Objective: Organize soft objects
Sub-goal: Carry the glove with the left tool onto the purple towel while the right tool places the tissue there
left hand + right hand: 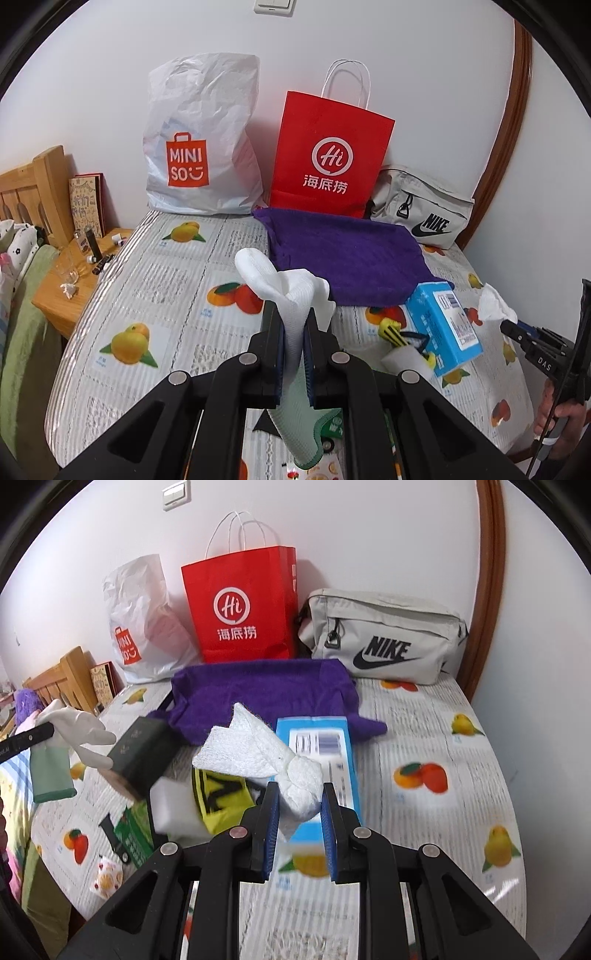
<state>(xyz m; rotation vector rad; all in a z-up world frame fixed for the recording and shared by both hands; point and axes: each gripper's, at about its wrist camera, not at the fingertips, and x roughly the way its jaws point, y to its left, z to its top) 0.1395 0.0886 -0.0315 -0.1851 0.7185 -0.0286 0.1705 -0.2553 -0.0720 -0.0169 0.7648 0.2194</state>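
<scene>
My left gripper (293, 321) is shut on a rubber glove (291, 295) with white fingers and a pale green cuff, held above the fruit-print tabletop (147, 295). The right wrist view shows that glove (74, 738) at the far left. My right gripper (297, 794) is shut on a crumpled white tissue (266, 757), lifted over a blue tissue box (321, 746). In the left wrist view the right gripper (511, 326) and its tissue (493, 304) are at the right edge. A purple towel (343, 251) lies spread at the back of the table.
A white Miniso bag (199, 147), a red paper bag (328, 155) and a grey Nike bag (421, 210) lean against the wall. A yellow-black item (221, 797), white foam block (173, 805), dark box (144, 753) and green pack (133, 834) crowd the table's front left. A wooden nightstand (74, 280) stands left.
</scene>
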